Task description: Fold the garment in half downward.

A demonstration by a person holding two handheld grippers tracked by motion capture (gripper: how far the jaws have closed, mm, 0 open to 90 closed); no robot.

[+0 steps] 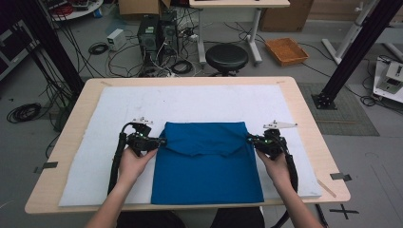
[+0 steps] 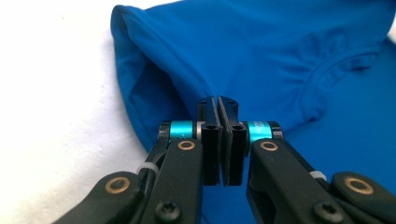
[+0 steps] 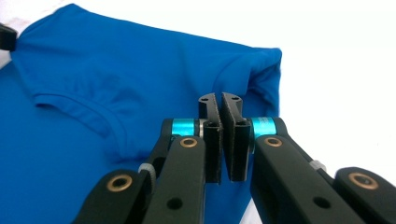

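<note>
Pinching blue shirt (image 1: 207,161) edges mid-frame, both sides.
Left gripper (image 1: 159,141) and right gripper (image 1: 251,139) fingers clamped on thin cloth; uneven lift could slip a layer.

There is one blue shirt (image 1: 207,164). It lies on one white mat (image 1: 190,102), and the mat lies on one tabletop (image 1: 304,114). There are two grippers: one left gripper (image 1: 160,141) and one right gripper (image 1: 250,138). Two hands hold them. One round black stool (image 1: 226,57) and one orange tray (image 1: 286,51) are on the floor.
</note>
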